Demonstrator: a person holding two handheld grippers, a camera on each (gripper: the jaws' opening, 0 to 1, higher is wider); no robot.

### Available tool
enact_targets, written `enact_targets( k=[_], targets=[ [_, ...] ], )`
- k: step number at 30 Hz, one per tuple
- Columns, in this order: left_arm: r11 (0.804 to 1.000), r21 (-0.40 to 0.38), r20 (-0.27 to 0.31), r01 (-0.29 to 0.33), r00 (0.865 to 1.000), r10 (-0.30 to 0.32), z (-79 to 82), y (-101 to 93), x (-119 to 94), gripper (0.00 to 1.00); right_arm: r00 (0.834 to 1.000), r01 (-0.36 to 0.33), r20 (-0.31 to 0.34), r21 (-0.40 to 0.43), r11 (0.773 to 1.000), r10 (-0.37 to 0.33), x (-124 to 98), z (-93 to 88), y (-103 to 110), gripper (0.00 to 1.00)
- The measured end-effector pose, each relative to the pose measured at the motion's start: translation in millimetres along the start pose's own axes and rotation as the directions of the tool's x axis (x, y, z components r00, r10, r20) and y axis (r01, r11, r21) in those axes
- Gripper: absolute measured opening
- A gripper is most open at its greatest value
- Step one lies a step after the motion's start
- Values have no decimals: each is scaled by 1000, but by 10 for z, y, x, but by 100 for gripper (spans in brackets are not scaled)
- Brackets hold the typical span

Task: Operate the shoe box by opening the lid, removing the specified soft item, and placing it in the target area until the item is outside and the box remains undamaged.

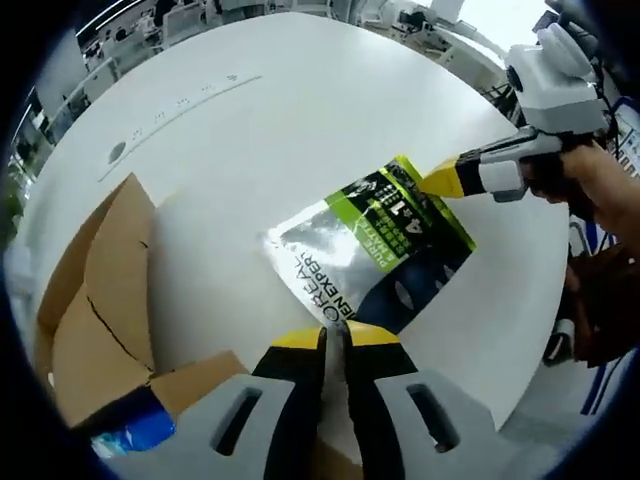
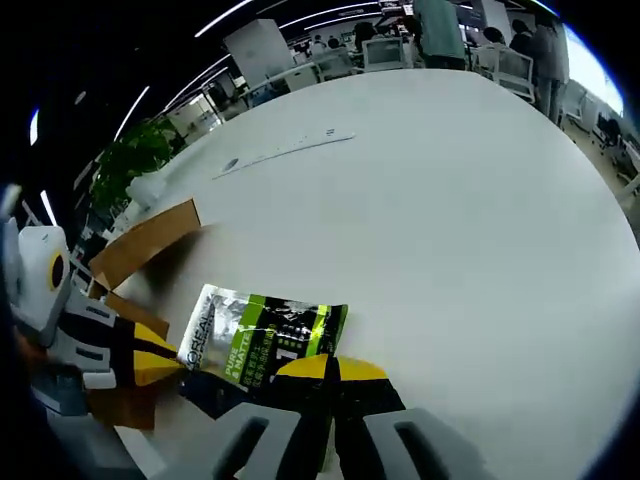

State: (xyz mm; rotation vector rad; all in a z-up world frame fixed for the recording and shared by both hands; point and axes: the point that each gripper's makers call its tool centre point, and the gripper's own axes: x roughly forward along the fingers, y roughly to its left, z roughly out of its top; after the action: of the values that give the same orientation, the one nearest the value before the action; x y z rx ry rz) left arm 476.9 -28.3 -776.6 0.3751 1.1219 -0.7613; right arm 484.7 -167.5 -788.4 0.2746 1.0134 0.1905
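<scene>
Silver-green sachet point(image 1: 375, 245) is out on the white table point(image 1: 300, 110), right of the open cardboard box point(image 1: 105, 300), pinched at opposite edges by left gripper point(image 1: 335, 340) and right gripper point(image 2: 330, 368). Box interior hidden; blue item point(image 1: 135, 435) at its near corner unclear. Right gripper view adds people point(image 2: 530, 40) far off.

Colours: your white table, brown box, silver-green-black pouch.
Your pouch point(image 1: 385, 250) is silver at one end, with a lime-green band, a black panel, white and black lettering, and a yellow-green far edge. Your table point(image 1: 300, 110) is plain white with a thin grey strip line. Your shoe box point(image 1: 105, 290) is plain brown cardboard, with a blue patch with white specks at its lower corner. Your left gripper point(image 1: 335, 345) has yellow tips, black jaws and light grey housings; your right gripper point(image 2: 335, 375) shows the same yellow, black and grey. Green plant point(image 2: 135, 155) leaves sit at the table's far edge.
</scene>
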Motion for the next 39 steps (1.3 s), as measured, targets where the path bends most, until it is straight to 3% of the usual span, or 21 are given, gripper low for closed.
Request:
enact_targets(
  k=[23, 39],
  targets=[
    [995, 70, 97, 75, 992, -82, 173, -124, -261, 15, 1000, 15, 9, 17, 1000, -16, -10, -6, 25, 0],
    [988, 119, 195, 100, 973, -122, 377, -212, -560, 22, 999, 29, 15, 36, 999, -30, 11, 9, 25, 0]
  ],
)
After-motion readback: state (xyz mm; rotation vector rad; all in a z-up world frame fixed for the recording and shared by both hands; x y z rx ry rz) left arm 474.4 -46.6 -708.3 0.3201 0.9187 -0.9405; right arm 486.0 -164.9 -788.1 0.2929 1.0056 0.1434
